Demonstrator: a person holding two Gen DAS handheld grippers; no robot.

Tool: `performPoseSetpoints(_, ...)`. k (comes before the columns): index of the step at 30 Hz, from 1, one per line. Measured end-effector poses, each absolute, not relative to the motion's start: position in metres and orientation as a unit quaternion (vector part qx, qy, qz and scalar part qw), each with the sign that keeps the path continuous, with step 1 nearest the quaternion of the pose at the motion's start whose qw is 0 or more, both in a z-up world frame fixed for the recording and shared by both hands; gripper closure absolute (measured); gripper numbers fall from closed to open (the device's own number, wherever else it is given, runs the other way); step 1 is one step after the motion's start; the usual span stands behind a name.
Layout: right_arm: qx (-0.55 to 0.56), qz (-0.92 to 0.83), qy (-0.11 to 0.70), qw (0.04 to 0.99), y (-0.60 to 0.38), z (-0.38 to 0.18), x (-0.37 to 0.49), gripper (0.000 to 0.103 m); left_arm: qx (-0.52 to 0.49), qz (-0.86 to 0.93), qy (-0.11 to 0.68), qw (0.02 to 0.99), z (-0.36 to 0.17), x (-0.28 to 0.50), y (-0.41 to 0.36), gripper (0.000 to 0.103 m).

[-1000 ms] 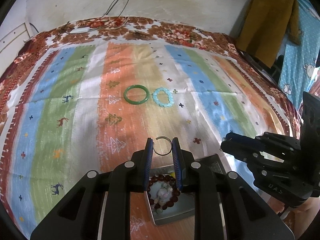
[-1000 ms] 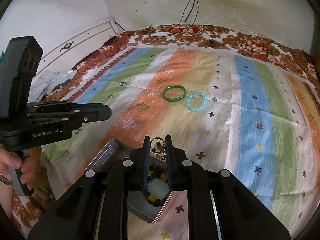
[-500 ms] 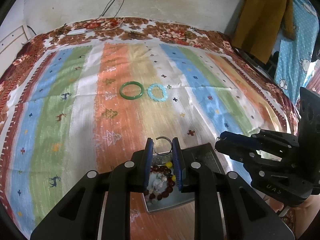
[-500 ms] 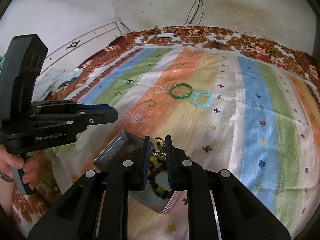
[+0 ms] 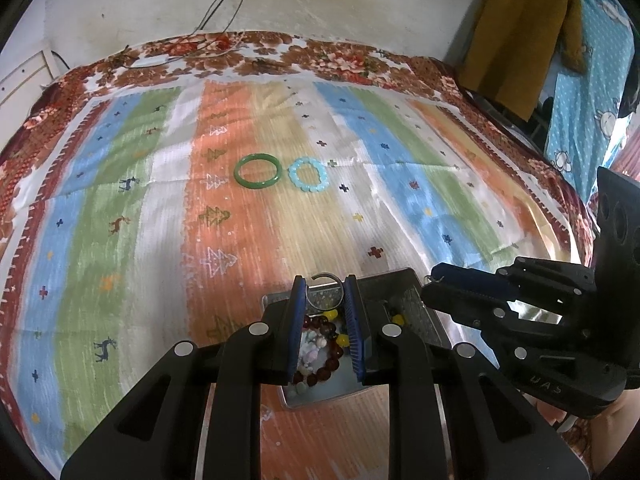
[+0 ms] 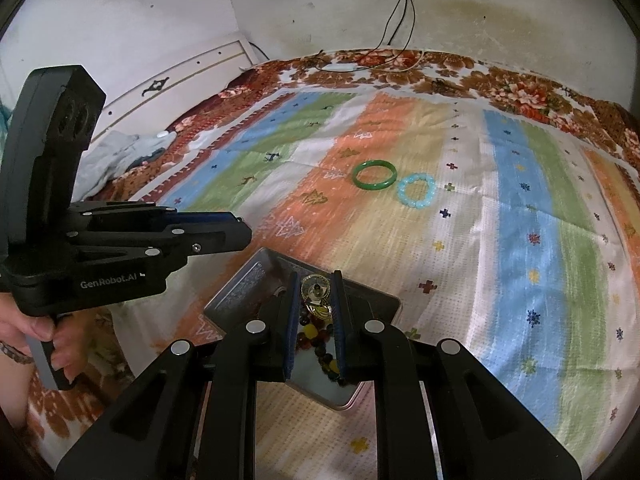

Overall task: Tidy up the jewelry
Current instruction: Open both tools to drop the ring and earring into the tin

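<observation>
A striped bedspread (image 5: 120, 184) covers the bed, and near its front edge sits an open metal tin (image 6: 236, 292) already holding a dark beaded bracelet (image 5: 324, 360) and other beads, so the sorting appears to be partly done. Two pieces remain out on the cloth, well apart from the tin: a green bangle (image 5: 256, 171) and, just beside it, a pale blue beaded bracelet (image 5: 307, 175).

Both claws hang over the tin. The left gripper (image 5: 323, 282) is closed narrow on a thin silver ring (image 5: 325, 289), an open hoop held upright between its blue pads, above the tin's far rim. The right gripper (image 6: 316, 280) is likewise clamped narrow on a gold ornament (image 6: 315, 294), held over the beads inside.

By the look of it, both held pieces are about to be dropped into the tin; after that, the bangle and the blue bracelet are still to be fetched.
</observation>
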State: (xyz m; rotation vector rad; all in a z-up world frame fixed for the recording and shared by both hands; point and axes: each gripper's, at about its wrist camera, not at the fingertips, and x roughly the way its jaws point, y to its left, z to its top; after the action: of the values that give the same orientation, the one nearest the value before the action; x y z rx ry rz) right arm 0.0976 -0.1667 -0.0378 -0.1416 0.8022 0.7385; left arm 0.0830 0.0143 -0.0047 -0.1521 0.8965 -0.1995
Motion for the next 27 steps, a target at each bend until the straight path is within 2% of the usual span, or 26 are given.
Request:
performPoseSetpoints(3, -0.065, 0.351, 0.383, 0.852, -0.167, -0.038, 0.098, 0.087, -0.076, -0.095, 0.437, 0.891, -0.006, 0.084, 0.014, 0.084)
performPoseSetpoints(4, -0.062, 0.349, 0.384, 0.852, -0.167, -0.038, 0.099, 0.085, -0.08, -0.094, 0.44, 0.889, -0.006, 0.085, 0.016, 0.075)
performPoseSetpoints(5, -0.061, 0.345, 0.387, 0.853, -0.168, -0.039, 0.1, 0.082, -0.082, -0.09, 0.442, 0.889, -0.006, 0.086, 0.017, 0.069)
performPoseSetpoints(7, -0.061, 0.341, 0.388, 0.854, -0.169, -0.039, 0.102, 0.063, -0.088, -0.08, 0.438, 0.891, -0.005, 0.086, 0.023, 0.065)
performPoseSetpoints(16, -0.057, 0.322, 0.391, 0.86, -0.174, -0.041, 0.111, 0.054, -0.114, -0.061, 0.438, 0.89, -0.006, 0.089, 0.038, 0.053)
performPoseSetpoints(21, -0.055, 0.308, 0.395, 0.864, -0.177, -0.044, 0.12, 0.05, -0.109, -0.044, 0.442, 0.89, -0.009, 0.095, 0.042, 0.051)
performPoseSetpoints(27, -0.058, 0.288, 0.388, 0.873, -0.179, -0.045, 0.129, 0.046, -0.096, -0.021, 0.436, 0.894, -0.01, 0.106, 0.047, 0.037)
